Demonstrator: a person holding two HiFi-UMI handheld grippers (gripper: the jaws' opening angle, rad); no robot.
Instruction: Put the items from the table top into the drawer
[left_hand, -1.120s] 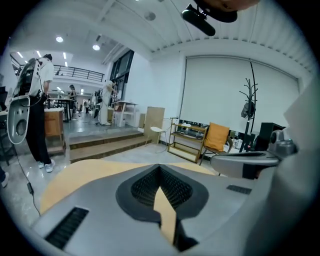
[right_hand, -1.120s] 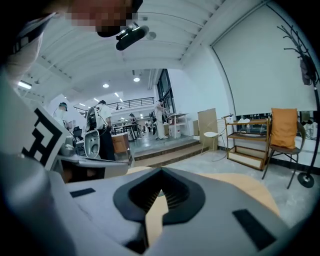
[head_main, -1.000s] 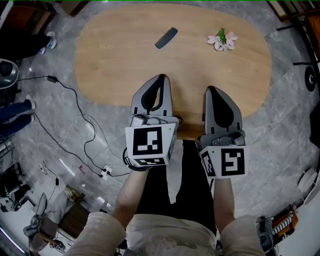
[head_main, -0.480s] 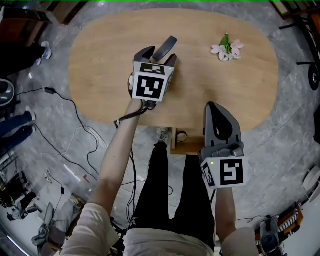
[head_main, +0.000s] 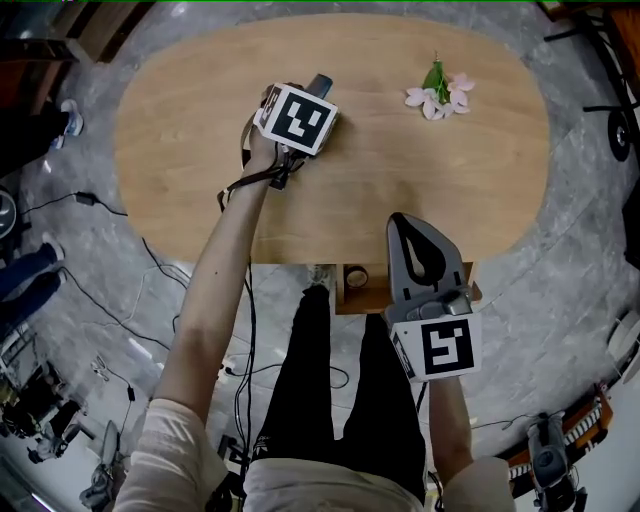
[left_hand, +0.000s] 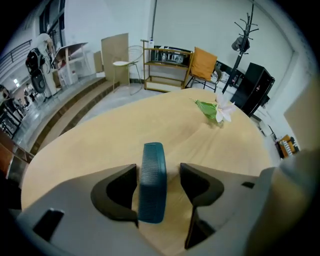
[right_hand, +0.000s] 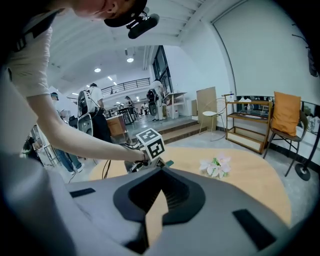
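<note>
Carefully now: left gripper (left_hand: 157, 172) jaws just spreading apart, comb (left_hand: 151, 185) loose between — nudge toward 9 o'clock to centre it, then squeeze its flat sides. Right gripper (head_main: 404, 222) closed, empty.

the left tool (left_hand: 157, 171) has just been opening its jaws; a teal comb (left_hand: 151, 186) sits between them on the counter (left_hand: 90, 145), a flower (left_hand: 218, 111) near the far edge.

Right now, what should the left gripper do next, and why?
Probably close the left gripper on the comb: its jaws have just been opening and now straddle the comb, which lies on the table, not yet pinched.
</note>
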